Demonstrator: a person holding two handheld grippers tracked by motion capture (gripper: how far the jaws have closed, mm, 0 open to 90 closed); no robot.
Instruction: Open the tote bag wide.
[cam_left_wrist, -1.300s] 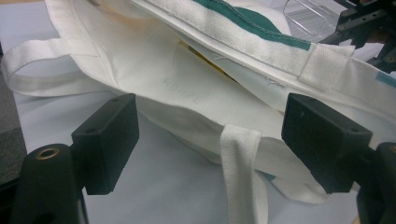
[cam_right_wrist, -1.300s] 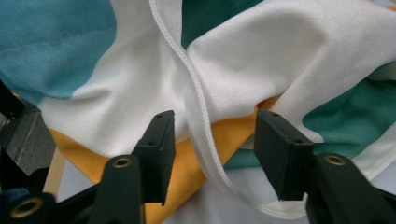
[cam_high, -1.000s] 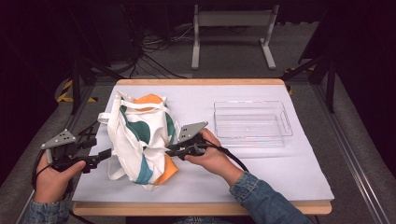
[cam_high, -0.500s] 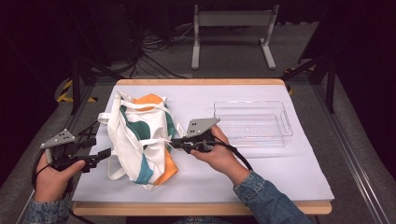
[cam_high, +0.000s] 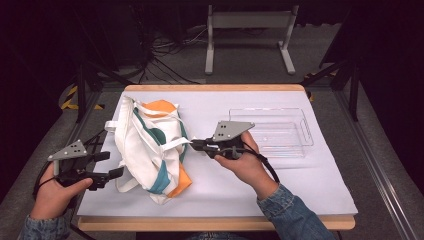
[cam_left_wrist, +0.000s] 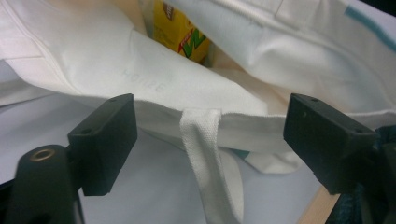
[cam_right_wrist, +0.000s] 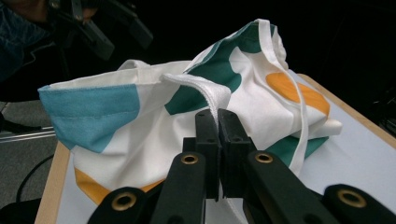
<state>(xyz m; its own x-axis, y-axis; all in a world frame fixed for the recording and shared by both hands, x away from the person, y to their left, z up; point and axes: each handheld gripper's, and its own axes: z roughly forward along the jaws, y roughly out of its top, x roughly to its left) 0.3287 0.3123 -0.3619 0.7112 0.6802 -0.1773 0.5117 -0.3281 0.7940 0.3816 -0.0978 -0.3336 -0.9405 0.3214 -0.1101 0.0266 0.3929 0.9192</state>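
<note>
Canvas tote bag (cam_high: 150, 150), white with teal and orange patches, lay slumped on its side at the left half of the worktop (cam_high: 300, 190), its mouth turned toward the person's left. One white handle strap (cam_right_wrist: 205, 91) was drawn out sideways, pinched between the clenched jaws of the right gripper (cam_high: 195, 145), which seemed meant to lift the upper side and keep the opening from collapsing. Inside the mouth a yellow carton (cam_left_wrist: 184, 35) showed, tucked between the cloth layers. The left gripper (cam_high: 119, 173) waited just beside the bag's lower edge, jaws spread wide and gripping nothing, with the other strap (cam_left_wrist: 210, 158) hanging between them, probably lined up to take hold of that side. A clear plastic tray (cam_high: 305, 135) sat well apart on the right, likely where the contents would go.
</note>
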